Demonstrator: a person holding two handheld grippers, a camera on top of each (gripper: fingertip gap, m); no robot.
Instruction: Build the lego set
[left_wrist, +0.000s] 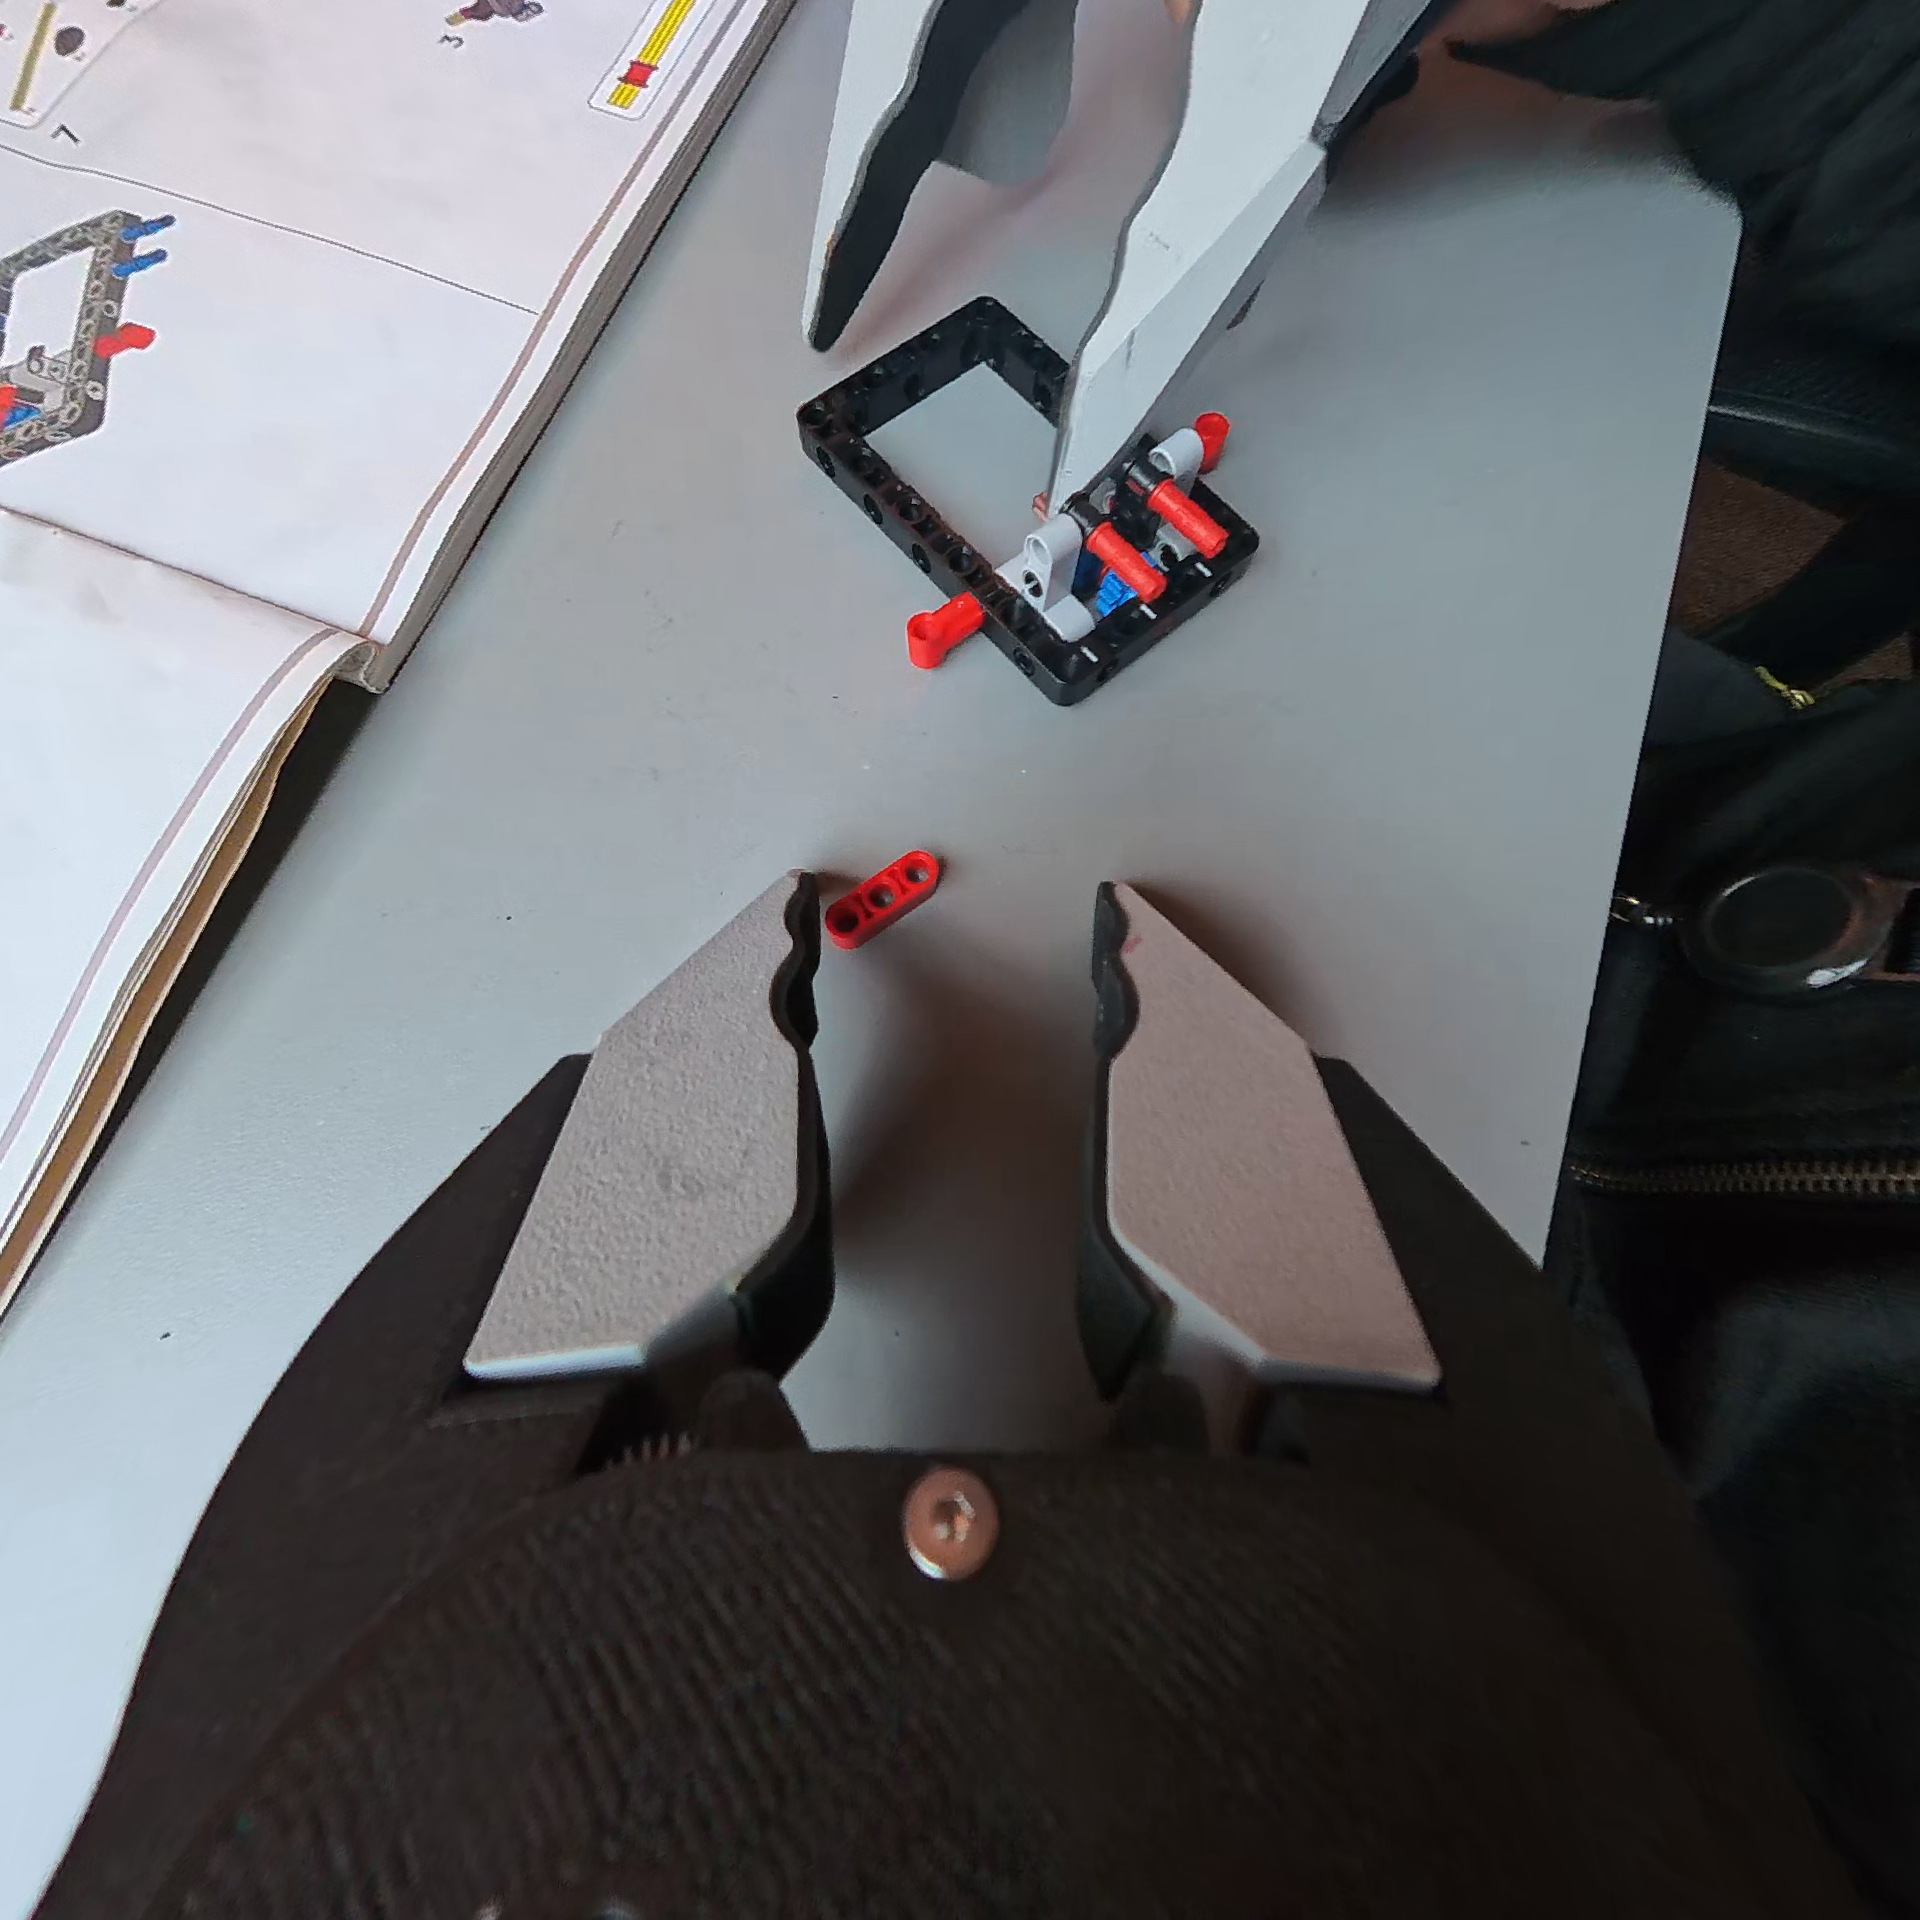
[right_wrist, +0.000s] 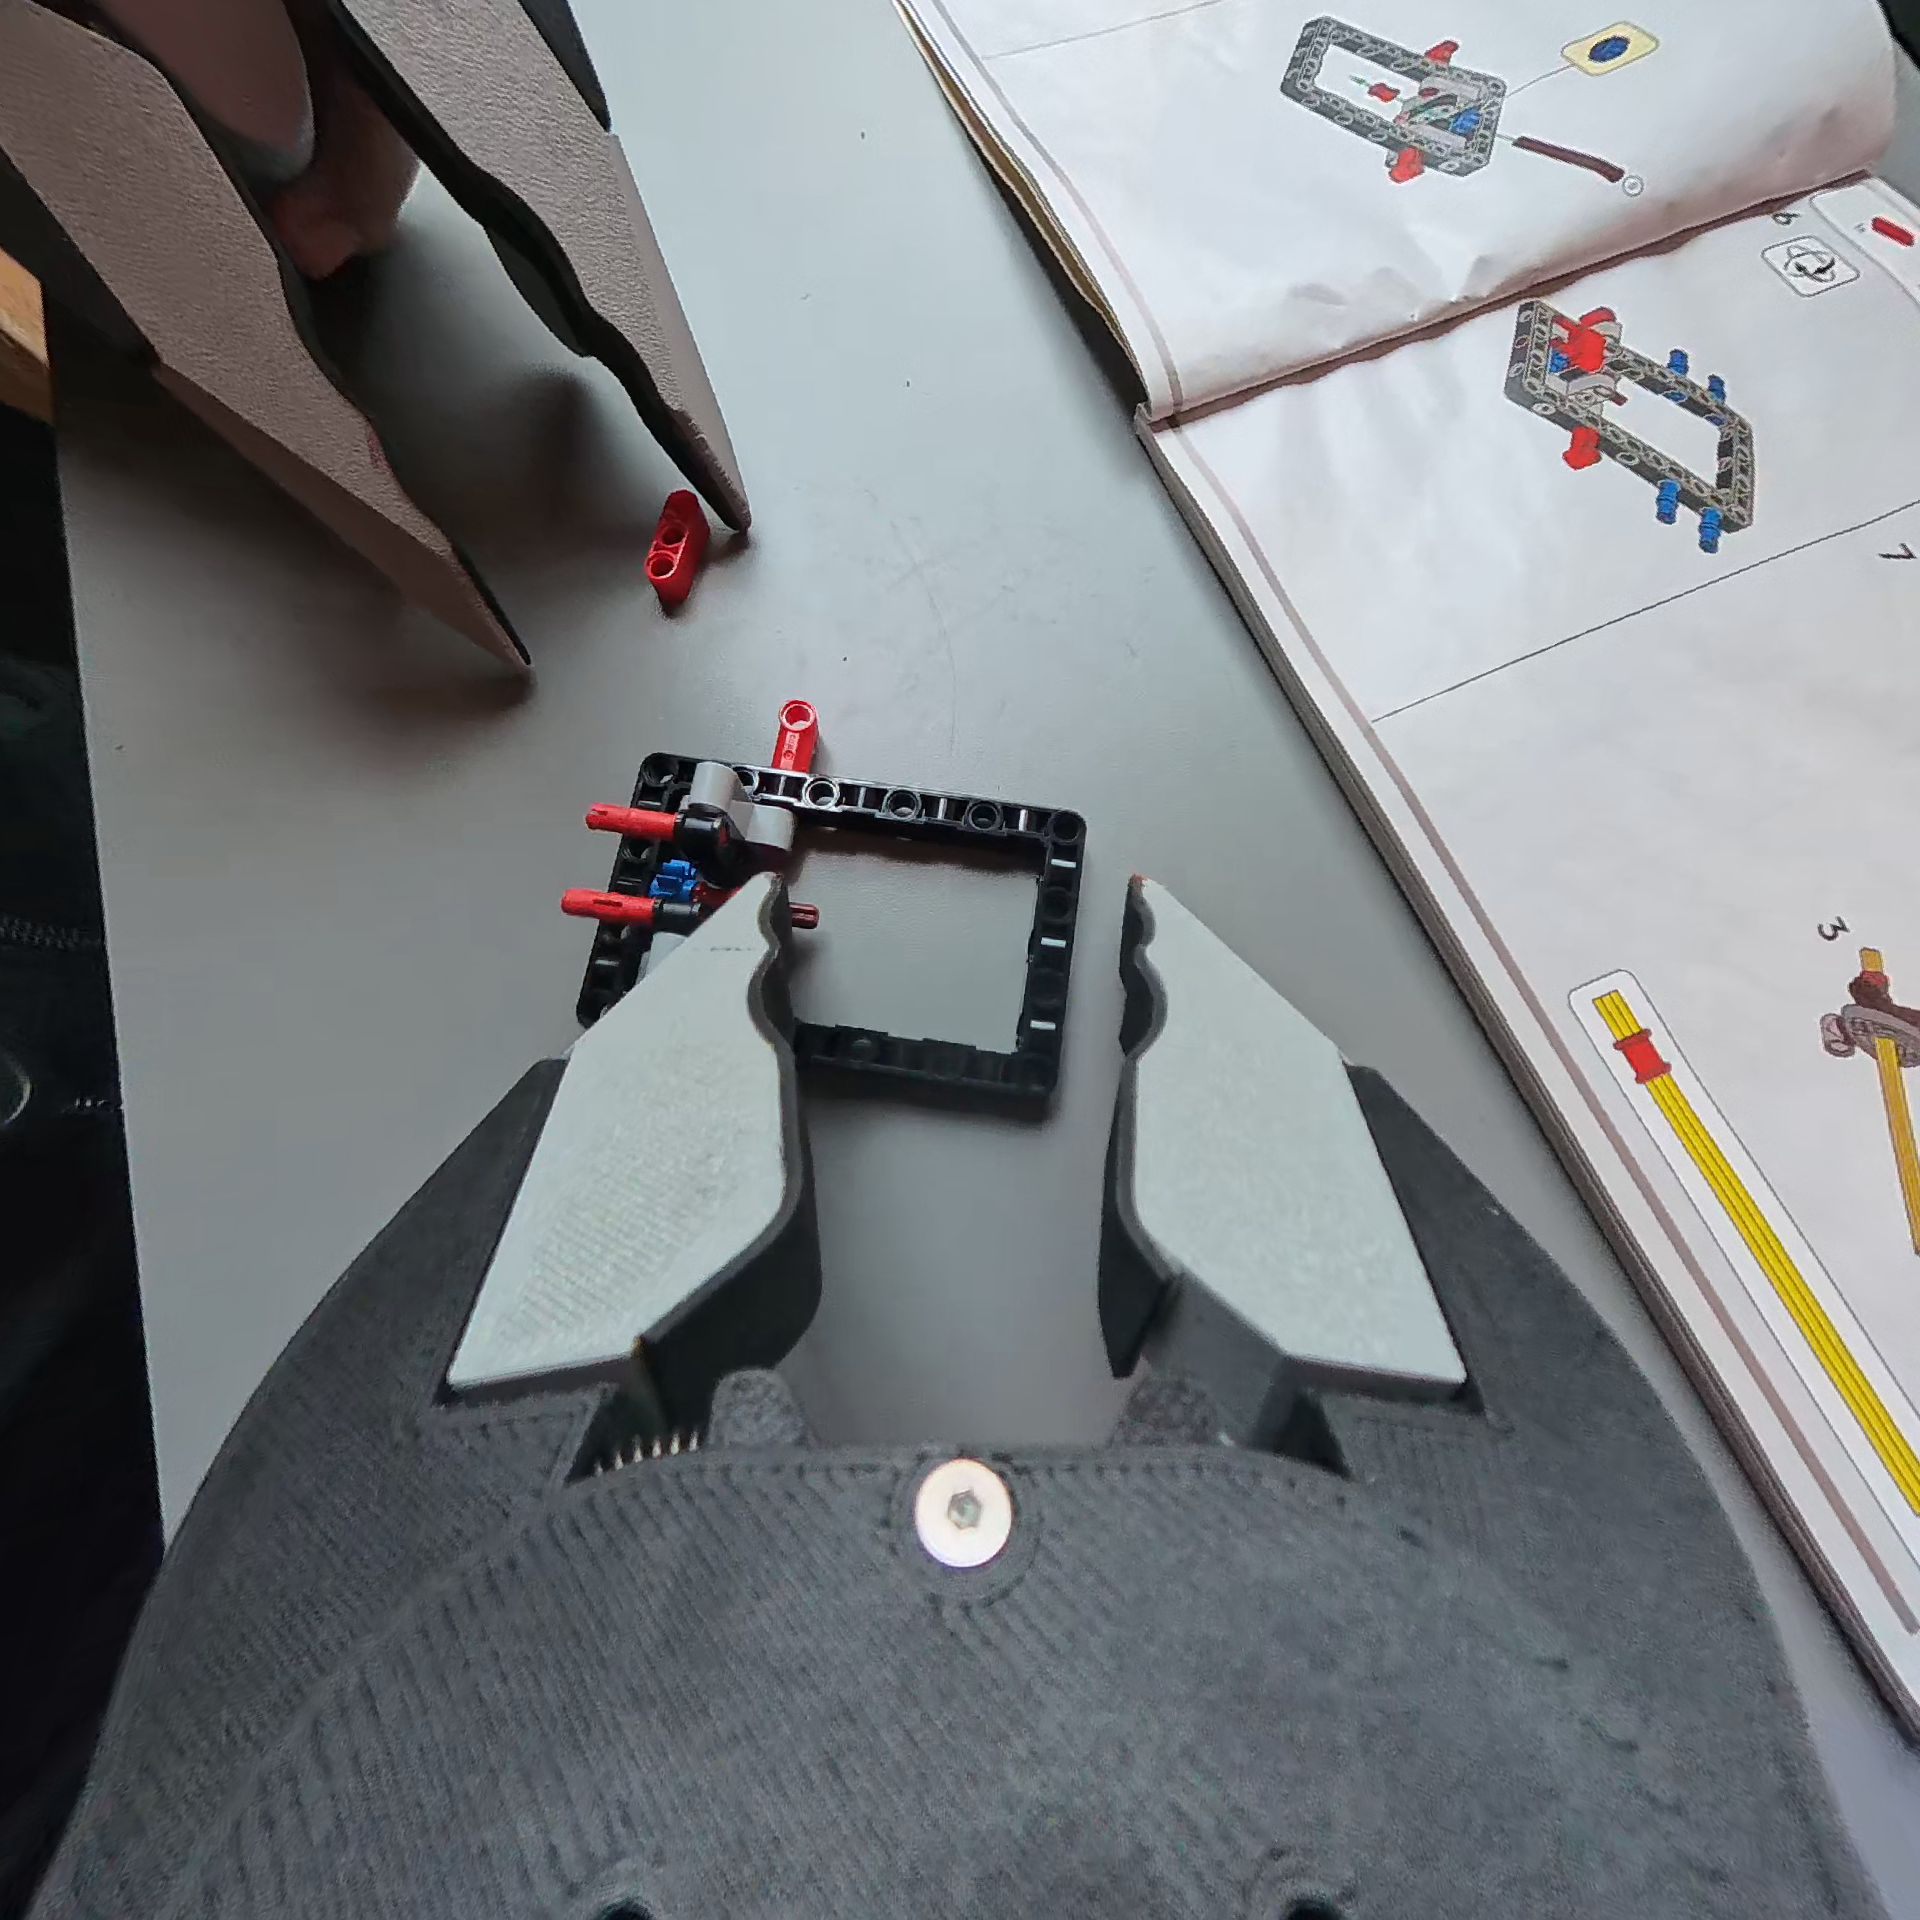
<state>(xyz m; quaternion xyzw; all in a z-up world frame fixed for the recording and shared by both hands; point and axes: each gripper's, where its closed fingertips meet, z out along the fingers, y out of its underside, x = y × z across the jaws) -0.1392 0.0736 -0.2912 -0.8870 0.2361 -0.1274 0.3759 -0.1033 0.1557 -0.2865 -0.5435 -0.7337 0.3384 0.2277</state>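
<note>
Build was at an early stage: the black frame (right_wrist: 862, 935) lay on the table (left_wrist: 1351, 831) with red pins and grey connectors fitted at one end. A loose red beam (left_wrist: 881, 899) lay unattached beside the left gripper (left_wrist: 951, 904). Left gripper and right gripper (right_wrist: 951, 914) both stood wide open, empty. Most steps in the booklet (right_wrist: 1558, 623) looked undone.

Frame (right_wrist: 940, 821) lies mid-table (right_wrist: 416, 1039), loose beam (right_wrist: 675, 545) beyond it near left gripper (right_wrist: 634, 592), booklet (right_wrist: 1558, 623) to its right.
</note>
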